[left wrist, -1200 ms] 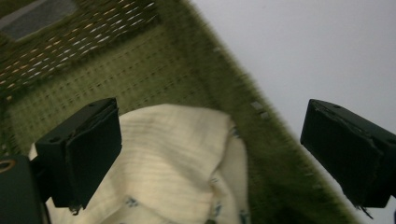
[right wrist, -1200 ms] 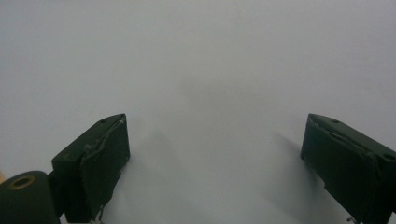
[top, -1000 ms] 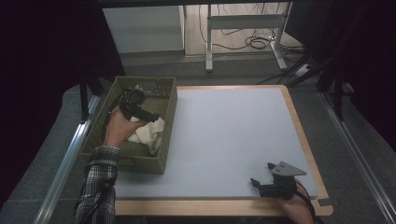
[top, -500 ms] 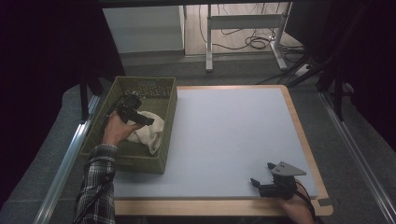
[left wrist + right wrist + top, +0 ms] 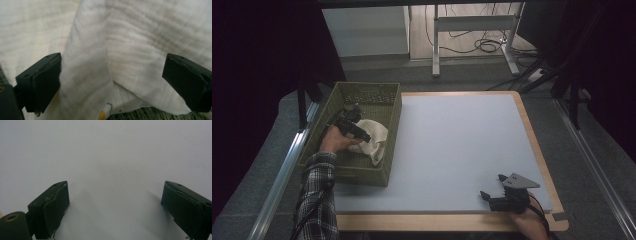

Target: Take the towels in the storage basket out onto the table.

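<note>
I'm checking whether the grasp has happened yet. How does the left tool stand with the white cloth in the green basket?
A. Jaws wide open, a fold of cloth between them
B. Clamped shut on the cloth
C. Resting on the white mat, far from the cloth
A: the left tool has its jaws spread wide with a fold of the white cloth between them, inside the green basket.

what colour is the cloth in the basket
Off-white or cream, with a small yellow mark near one edge. The cloth shows best in the left gripper view.

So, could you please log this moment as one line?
left tool: open, over white cloth | cloth: in green basket | right tool: open, idle on mat
</note>
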